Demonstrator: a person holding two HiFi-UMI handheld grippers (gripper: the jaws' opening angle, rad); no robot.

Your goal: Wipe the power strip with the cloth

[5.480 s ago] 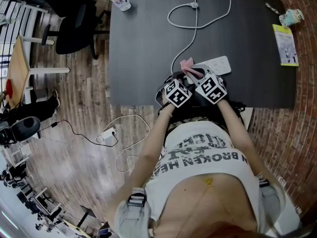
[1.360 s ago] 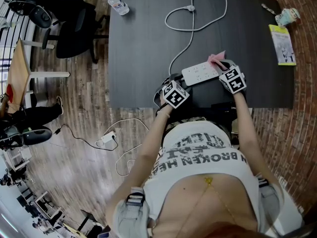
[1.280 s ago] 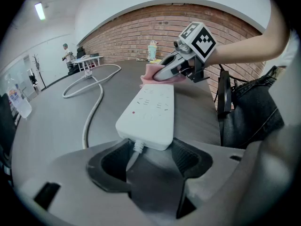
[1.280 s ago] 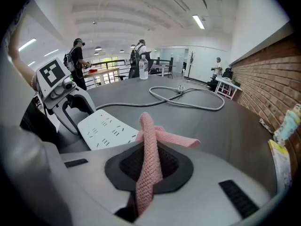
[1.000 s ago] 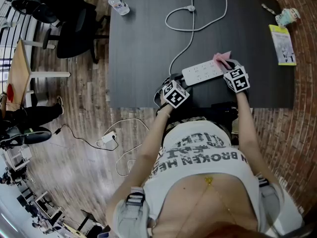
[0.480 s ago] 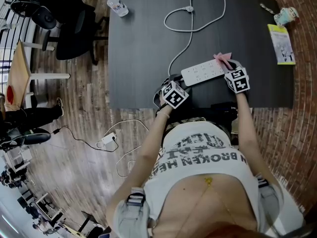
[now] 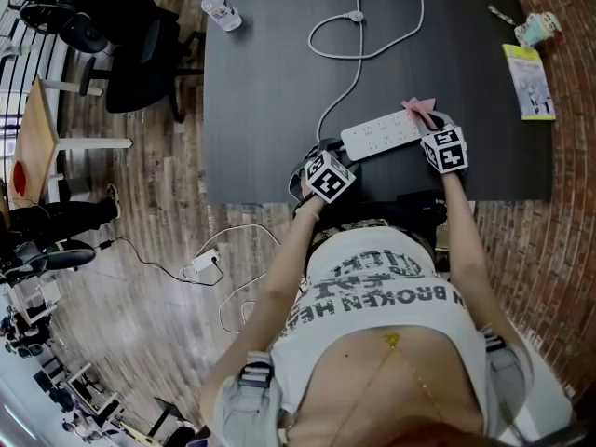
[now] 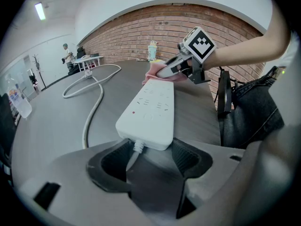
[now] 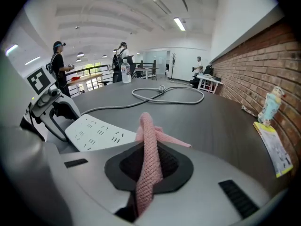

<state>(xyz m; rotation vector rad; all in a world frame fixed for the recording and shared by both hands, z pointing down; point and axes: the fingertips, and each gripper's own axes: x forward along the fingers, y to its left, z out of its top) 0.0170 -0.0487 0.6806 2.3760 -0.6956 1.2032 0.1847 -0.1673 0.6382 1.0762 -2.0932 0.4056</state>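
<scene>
**One pass looks done: cloth at the strip's far end**

Right gripper (image 9: pixel 150 173) is clamped on the pink cloth (image 9: pixel 149 131), which stands up between its jaws. A few seconds ago the cloth sat at the cord end of the power strip (image 7: pixel 377 136); now it's at the opposite end, and it has barely moved over the last second. Likely the end of a stroke, so expect a return swipe or a finish. Left gripper (image 8: pixel 153 161) has its jaws apart, the strip's cord end between the tips; contact unclear. The strip lies flat near the table (image 7: pixel 270 91) front edge.

Counts: two grippers, one cloth, one power strip, one cord (image 7: pixel 349 26), one bottle (image 7: pixel 222 10), one booklet (image 7: pixel 527 82).
</scene>
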